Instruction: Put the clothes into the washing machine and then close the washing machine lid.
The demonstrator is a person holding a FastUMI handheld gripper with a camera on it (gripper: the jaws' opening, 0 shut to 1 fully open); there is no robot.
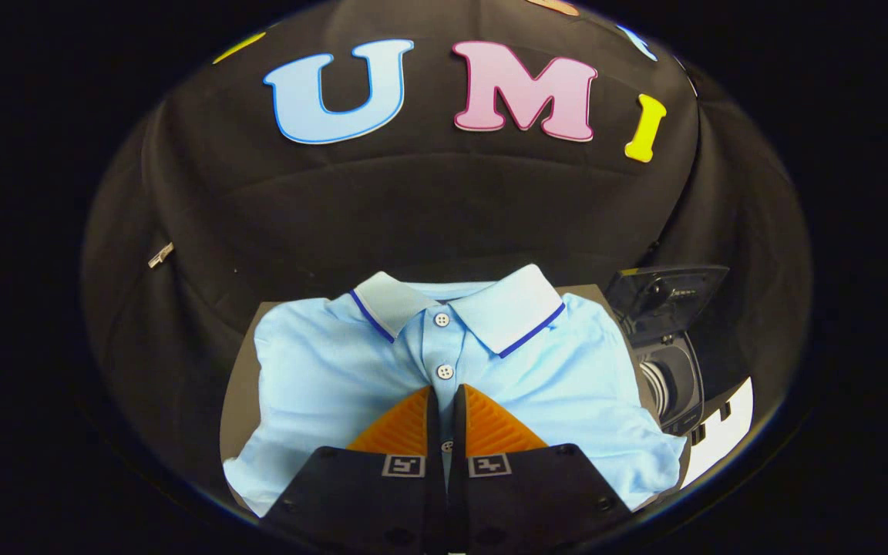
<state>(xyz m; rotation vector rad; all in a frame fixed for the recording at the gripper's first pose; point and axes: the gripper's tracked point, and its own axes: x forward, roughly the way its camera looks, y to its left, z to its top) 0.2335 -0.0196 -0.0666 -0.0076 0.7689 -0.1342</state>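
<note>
The black cloth wall point(428, 200) of the booth stands behind everything, with a small metal clip point(160, 255) on it to one side. In front of it is a brownish table top point(237, 393), and almost all of it is covered by the light blue polo shirt point(321, 370), which lies flat with its white collar point(513, 308) toward the wall. To the side of the shirt, just beside its sleeve, stands the small washing machine point(671, 370) with its dark lid point(667, 297) raised open. So, as I judge it, the task is only at its start: the shirt is not yet in the machine, and 2 steps are left, the loading and the closing of the lid. The gripper point(445, 401) is low over the button placket, its 2 fingers nearly together with only a thin gap, and they seem to pinch a fold of the cloth, though I cannot tell if they really hold it.
</note>
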